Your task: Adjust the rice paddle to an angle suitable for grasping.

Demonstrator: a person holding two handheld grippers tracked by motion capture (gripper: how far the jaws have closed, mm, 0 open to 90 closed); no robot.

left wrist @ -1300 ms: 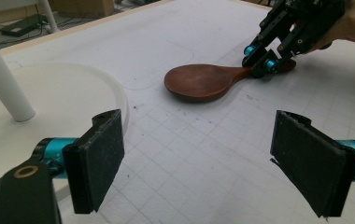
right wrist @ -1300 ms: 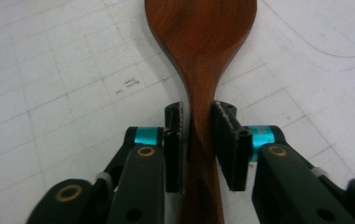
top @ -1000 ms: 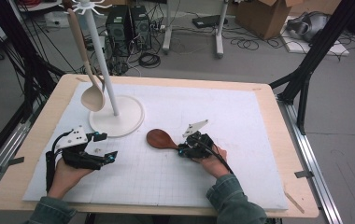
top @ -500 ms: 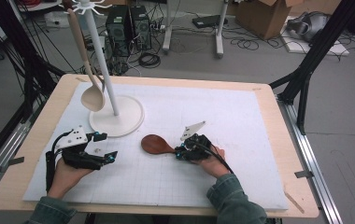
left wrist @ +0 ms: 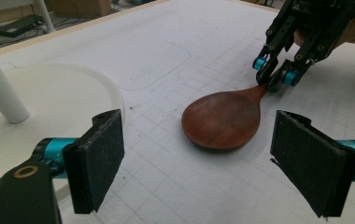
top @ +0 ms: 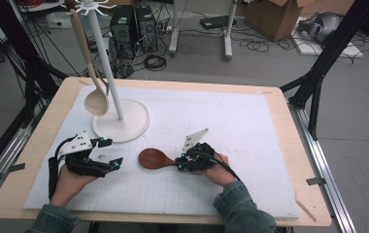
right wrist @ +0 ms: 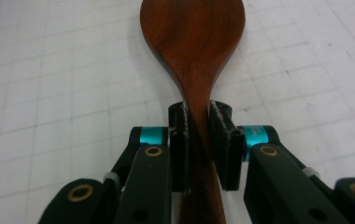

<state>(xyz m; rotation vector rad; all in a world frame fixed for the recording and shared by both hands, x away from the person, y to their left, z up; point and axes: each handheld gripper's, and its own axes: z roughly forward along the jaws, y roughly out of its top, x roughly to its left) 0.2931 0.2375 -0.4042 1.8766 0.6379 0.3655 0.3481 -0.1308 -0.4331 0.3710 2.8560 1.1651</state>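
Observation:
A dark brown wooden spoon (top: 152,158) lies low over the white mat, its bowl pointing left. My right gripper (top: 178,162) is shut on the neck of the spoon (right wrist: 192,37), with the pads pressing on both sides just behind the bowl. My left gripper (top: 117,162) rests on the mat to the left, open, and its wide-apart pads (left wrist: 96,158) frame the spoon's bowl (left wrist: 222,119) from a short distance without touching it. The right gripper (left wrist: 273,77) shows beyond the bowl in the left gripper view.
A white stand with a round base (top: 131,124) and a thin pole stands at the back left of the mat. A pale wooden spoon (top: 96,102) hangs from its top hooks. The mat (top: 250,126) covers most of the wooden table.
My right gripper has slid the dark spoon a little to the left and nearer the person, toward the left gripper. The left gripper has stayed put.

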